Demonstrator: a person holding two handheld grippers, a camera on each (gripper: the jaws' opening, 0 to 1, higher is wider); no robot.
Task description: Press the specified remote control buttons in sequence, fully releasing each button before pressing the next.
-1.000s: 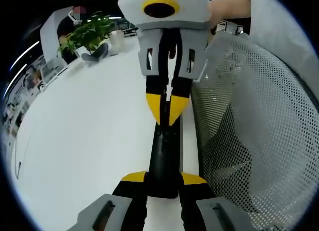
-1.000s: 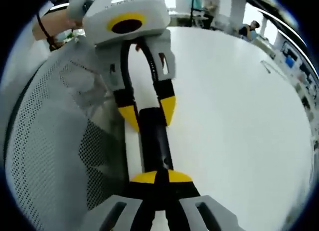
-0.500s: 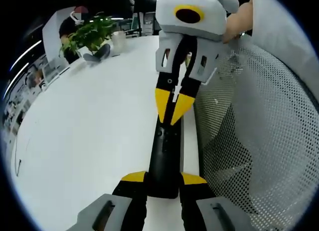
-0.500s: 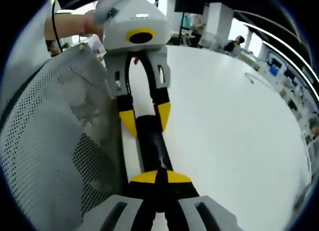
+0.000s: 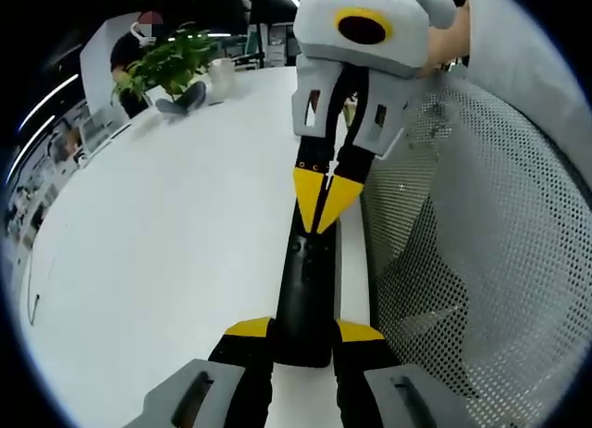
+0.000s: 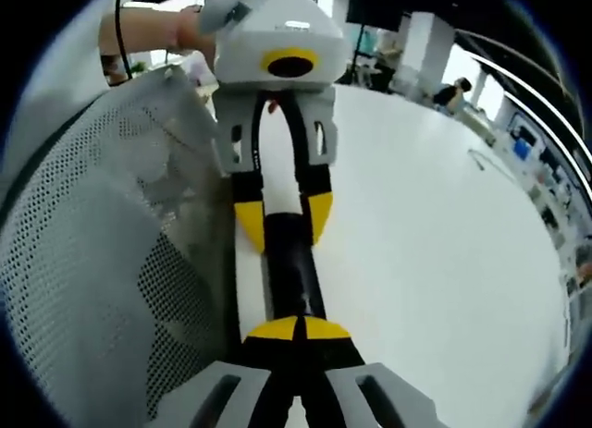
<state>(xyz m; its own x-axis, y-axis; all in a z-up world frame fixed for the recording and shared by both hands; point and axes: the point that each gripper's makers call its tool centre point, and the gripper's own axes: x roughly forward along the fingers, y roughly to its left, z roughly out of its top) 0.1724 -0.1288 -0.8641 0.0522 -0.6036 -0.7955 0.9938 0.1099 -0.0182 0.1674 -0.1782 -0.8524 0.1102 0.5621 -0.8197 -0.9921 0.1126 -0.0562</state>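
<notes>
Remote control, a slim black bar, is lying on the white table beside a mesh basket at three o'clock. Left gripper is clamping its near end at six o'clock, while right gripper, jaws together, is touching down on its far end from twelve o'clock. A potted plant is sitting at eleven o'clock.
</notes>
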